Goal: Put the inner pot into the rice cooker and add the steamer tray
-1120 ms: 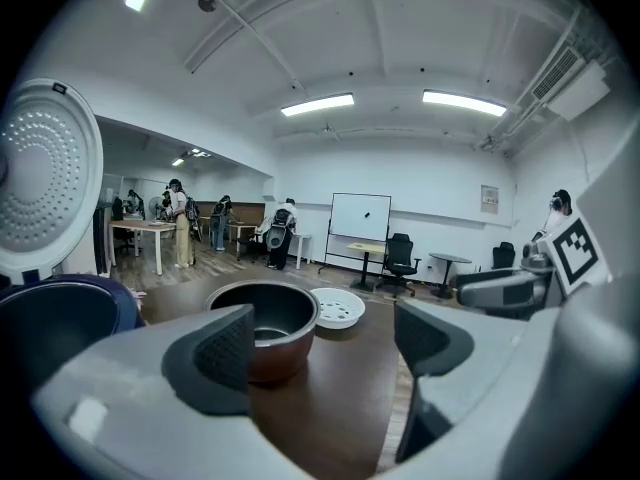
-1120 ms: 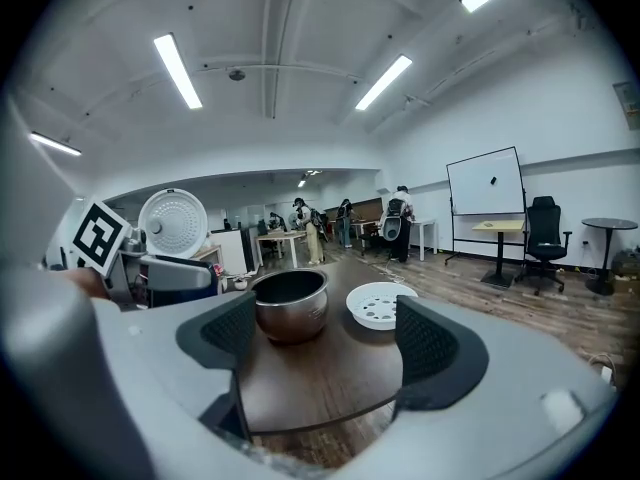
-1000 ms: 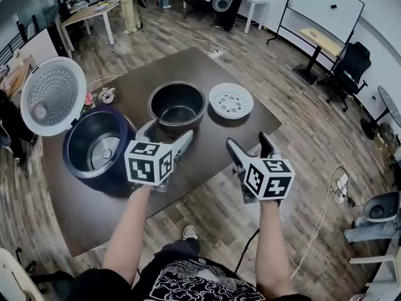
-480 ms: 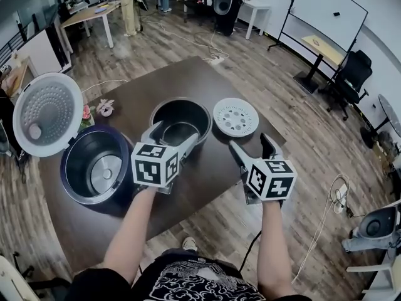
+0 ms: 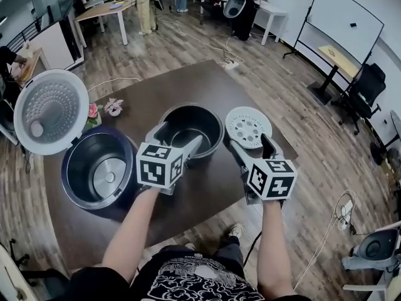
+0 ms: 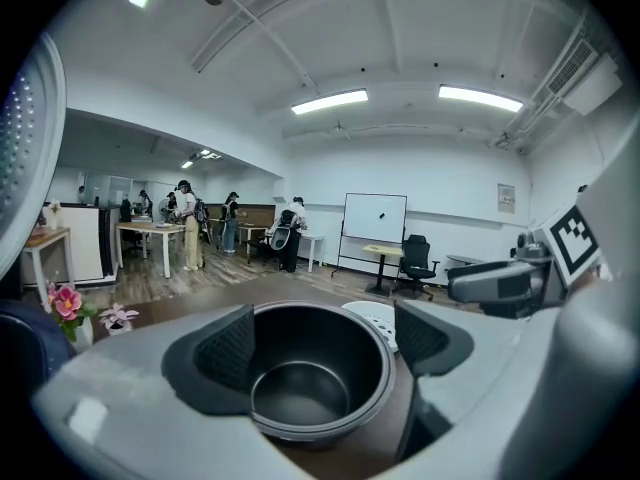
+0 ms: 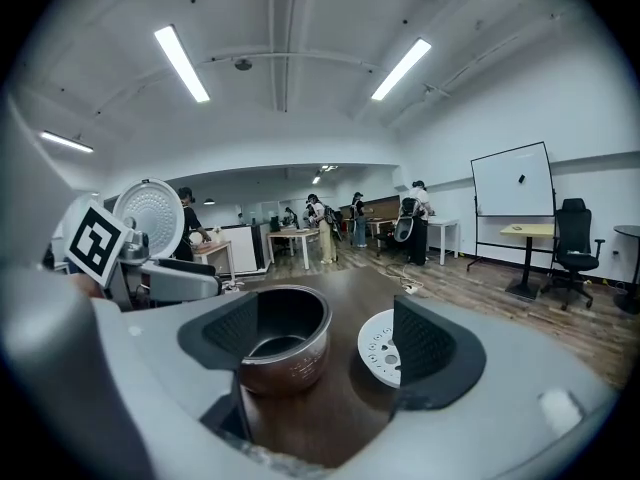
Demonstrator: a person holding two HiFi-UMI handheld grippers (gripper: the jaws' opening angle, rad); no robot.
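The dark inner pot (image 5: 190, 126) (image 6: 318, 378) (image 7: 285, 343) stands empty on the brown table (image 5: 207, 180). My left gripper (image 5: 177, 138) (image 6: 322, 348) is open, its jaws on either side of the pot's near rim without holding it. To the pot's right lies the white perforated steamer tray (image 5: 248, 126) (image 7: 380, 350). My right gripper (image 5: 251, 150) (image 7: 327, 343) is open just in front of the tray, nothing between its jaws. The dark blue rice cooker (image 5: 99, 173) sits at the left with its lid (image 5: 51, 110) raised.
Small pink flowers (image 5: 94, 112) (image 6: 66, 303) and a white flower ornament (image 5: 114, 108) sit on the table behind the cooker. Beyond the table are a whiteboard (image 5: 352, 22), office chairs (image 5: 361, 88), desks and several people (image 6: 187, 226) at the far end.
Both grippers have moved forward toward the pot and tray. The left gripper's open jaws now flank the pot's near rim; the pot fills the left gripper view.
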